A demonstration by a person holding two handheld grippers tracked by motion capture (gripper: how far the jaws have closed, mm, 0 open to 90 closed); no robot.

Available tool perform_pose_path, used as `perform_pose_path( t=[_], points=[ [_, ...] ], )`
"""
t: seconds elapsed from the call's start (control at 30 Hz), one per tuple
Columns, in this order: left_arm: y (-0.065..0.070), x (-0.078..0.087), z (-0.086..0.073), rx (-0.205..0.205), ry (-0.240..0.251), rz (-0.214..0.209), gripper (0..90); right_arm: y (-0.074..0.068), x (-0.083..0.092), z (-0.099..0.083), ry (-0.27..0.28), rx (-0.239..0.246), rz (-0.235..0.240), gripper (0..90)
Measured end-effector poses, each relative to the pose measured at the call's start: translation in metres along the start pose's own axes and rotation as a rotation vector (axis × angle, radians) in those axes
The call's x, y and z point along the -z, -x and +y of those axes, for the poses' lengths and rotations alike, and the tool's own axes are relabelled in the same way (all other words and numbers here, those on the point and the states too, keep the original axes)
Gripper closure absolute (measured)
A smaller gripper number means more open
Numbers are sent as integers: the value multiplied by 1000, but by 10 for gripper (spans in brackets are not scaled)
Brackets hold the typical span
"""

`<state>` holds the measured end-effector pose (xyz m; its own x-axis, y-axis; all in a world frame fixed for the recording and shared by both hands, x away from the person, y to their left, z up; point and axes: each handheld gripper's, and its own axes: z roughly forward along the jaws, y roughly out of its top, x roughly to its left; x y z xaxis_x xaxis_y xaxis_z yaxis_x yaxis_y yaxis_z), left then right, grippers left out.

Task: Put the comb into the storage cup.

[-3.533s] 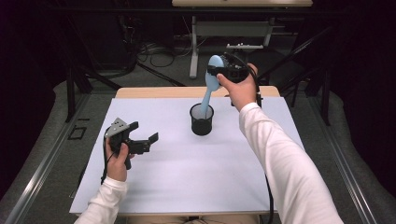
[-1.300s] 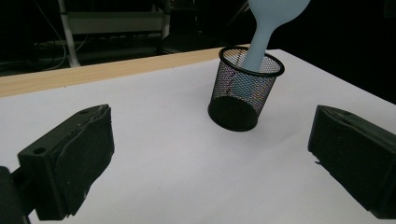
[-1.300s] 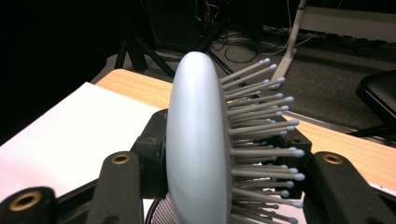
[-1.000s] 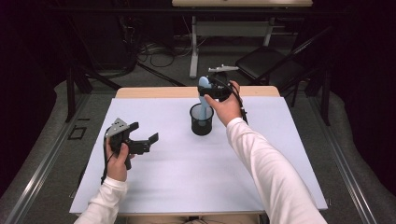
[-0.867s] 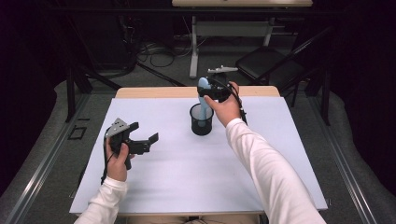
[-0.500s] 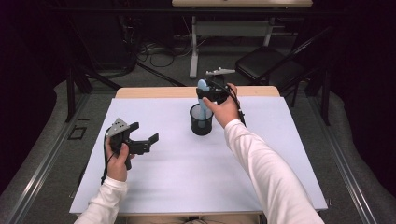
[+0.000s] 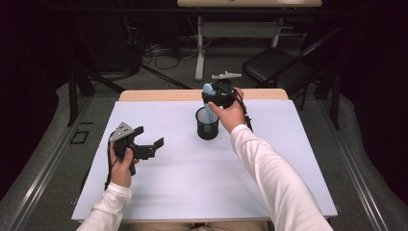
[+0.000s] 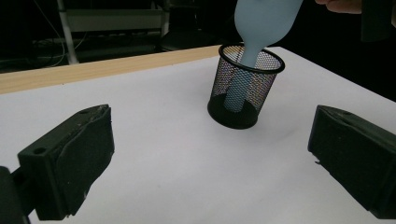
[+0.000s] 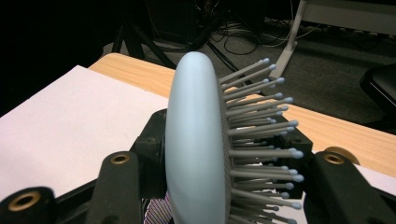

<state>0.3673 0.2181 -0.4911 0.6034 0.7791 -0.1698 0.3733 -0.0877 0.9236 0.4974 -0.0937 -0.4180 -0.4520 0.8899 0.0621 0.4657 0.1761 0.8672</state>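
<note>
Right gripper [image 7: 217, 98] clamped on hairbrush [image 9: 196, 154]: lower handle straight into mesh cup [image 8: 245, 86], then release; left gripper [image 7: 144, 146] apart.

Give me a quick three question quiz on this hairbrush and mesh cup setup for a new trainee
1. True or false: the handle of the light blue hairbrush is already inside the black mesh cup.
2. Which gripper grips the brush head? A) the left gripper B) the right gripper
3. Fill in: the left gripper's jaws are ____.

Key: 1. True. 2. B; the bristles show between its jaws in the right gripper view. 3. Open, with nothing between them.
</note>
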Motion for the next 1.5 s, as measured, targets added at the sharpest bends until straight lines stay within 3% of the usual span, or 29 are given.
perform_pose_path(
  t=[1.2,1.43,1.5],
  points=[
    [1,-1,-1,3,-5,2,7,0,0,0,-14,-29,21,452],
    [0,-1,-1,2,-4,2,7,0,-1,-1,-16,-39,33,358],
    [-1,-2,-1,11,-1,2,7,-1,-2,-1,-9,-33,25,294]
  ],
)
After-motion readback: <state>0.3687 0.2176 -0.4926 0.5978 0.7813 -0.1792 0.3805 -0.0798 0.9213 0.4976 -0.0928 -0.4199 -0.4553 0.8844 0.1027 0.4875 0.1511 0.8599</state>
